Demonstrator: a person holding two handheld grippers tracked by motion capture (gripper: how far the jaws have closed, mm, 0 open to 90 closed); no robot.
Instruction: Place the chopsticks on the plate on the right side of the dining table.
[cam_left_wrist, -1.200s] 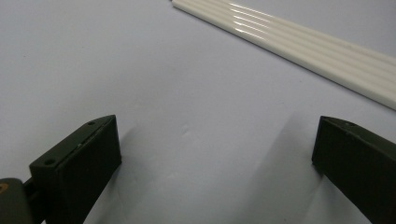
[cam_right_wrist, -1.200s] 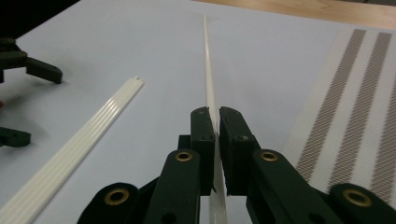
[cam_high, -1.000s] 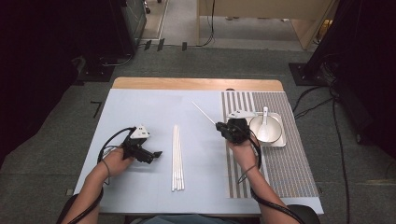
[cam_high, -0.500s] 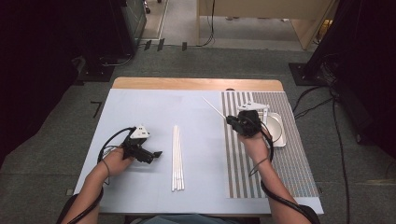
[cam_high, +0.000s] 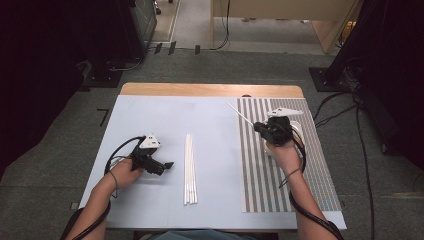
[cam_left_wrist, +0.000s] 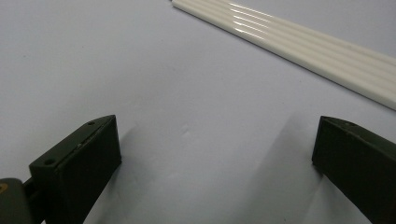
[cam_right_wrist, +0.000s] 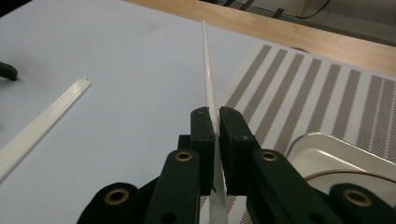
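- High view: my right gripper (cam_high: 261, 127) sits over the striped mat (cam_high: 320, 195), carrying a single white stick (cam_high: 239, 113) that angles up and away toward the far edge of the table (cam_high: 210, 90).
- Right gripper view: the jaws are pinched tight on the stick (cam_right_wrist: 207, 65), which runs straight out ahead between them. The rim of a white dish (cam_right_wrist: 327, 144) shows just beside the jaws, low on the right.
- Change since a second ago: the right hand has travelled rightward off the blue cover and onto the mat, next to the dish (cam_high: 298, 131). Half a second ago it was a little farther along that path, so it has now drawn slightly back and nearer me.
- My reading: one stick is lifted clear of the bundle and is on its way to the dish; release has not come yet.
- Left gripper (cam_high: 169, 164) has not shifted across the three frames. It rests on the blue cover, jaws spread wide with nothing between them, as the left gripper view confirms.
- The remaining sticks (cam_high: 189, 170) lie side by side in a neat bundle just right of the left gripper, in the same spot as before.
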